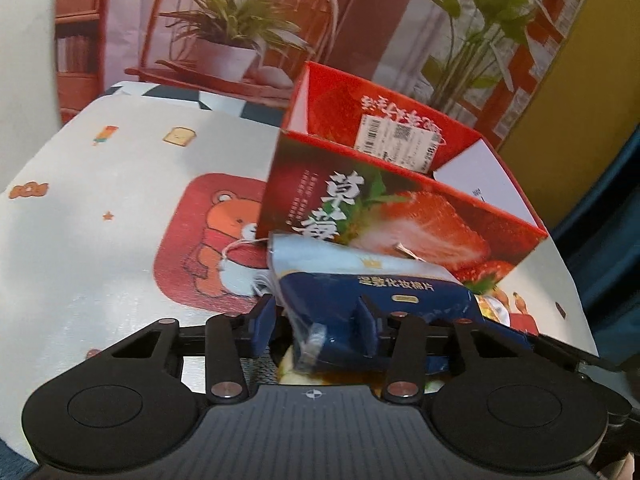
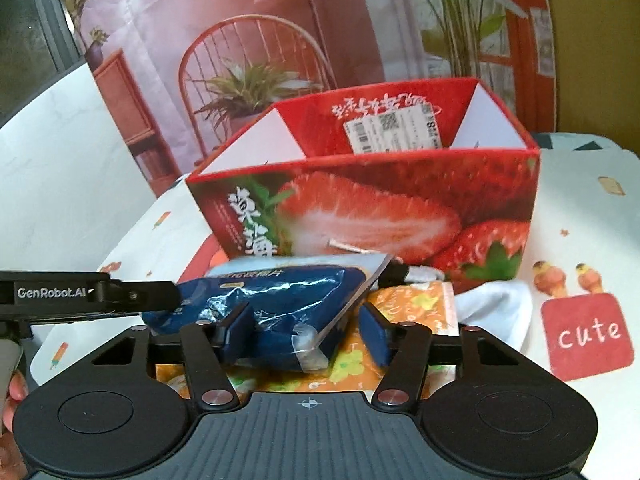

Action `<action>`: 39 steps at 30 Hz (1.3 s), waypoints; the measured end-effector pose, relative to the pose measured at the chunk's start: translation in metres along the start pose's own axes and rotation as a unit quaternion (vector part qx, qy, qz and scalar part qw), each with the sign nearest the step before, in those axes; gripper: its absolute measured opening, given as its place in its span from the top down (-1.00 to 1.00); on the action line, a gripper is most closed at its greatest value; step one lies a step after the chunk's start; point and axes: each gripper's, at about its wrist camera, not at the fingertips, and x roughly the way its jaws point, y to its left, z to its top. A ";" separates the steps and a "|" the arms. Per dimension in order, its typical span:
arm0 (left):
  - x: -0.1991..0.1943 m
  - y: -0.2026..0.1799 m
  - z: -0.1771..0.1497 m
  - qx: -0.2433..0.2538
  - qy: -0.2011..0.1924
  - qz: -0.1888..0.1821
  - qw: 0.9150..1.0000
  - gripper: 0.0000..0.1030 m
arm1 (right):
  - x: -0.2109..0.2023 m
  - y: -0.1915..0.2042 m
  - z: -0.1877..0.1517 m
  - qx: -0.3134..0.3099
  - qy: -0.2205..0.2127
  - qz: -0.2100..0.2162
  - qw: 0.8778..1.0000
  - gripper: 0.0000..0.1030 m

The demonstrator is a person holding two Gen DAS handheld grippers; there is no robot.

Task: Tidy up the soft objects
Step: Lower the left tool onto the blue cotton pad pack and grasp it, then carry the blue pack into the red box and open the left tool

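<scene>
Blue cotton-pad pouch (image 1: 372,300) lies on cartoon-print tablecloth (image 1: 100,208), just before open strawberry-print box (image 1: 400,208), atop orange floral packet (image 2: 412,308). Left gripper (image 1: 318,322) half-open, both pads against pouch's crumpled end. Right gripper (image 2: 306,330) half-open astride pouch's other end: left pad touching, right pad apart from it. White soft item (image 2: 496,304) beside packet.

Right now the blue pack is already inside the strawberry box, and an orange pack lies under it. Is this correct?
Not quite. The blue pack lies on the table in front of the strawberry box, not inside it, as the right wrist view shows. The orange pack does lie under it.
</scene>
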 end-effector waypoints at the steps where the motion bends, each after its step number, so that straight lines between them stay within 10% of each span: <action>1: 0.002 -0.001 -0.001 0.000 0.001 -0.003 1.000 0.09 | 0.000 0.001 0.000 -0.003 -0.001 0.001 1.000 -0.03; 18: -0.006 -0.001 -0.011 -0.006 -0.014 -0.025 1.000 0.40 | -0.005 0.009 -0.002 -0.038 -0.013 0.014 0.999 0.42; 39: -0.060 -0.015 -0.010 0.036 -0.082 -0.013 0.996 0.41 | -0.043 0.029 0.006 -0.065 -0.064 0.022 0.996 0.44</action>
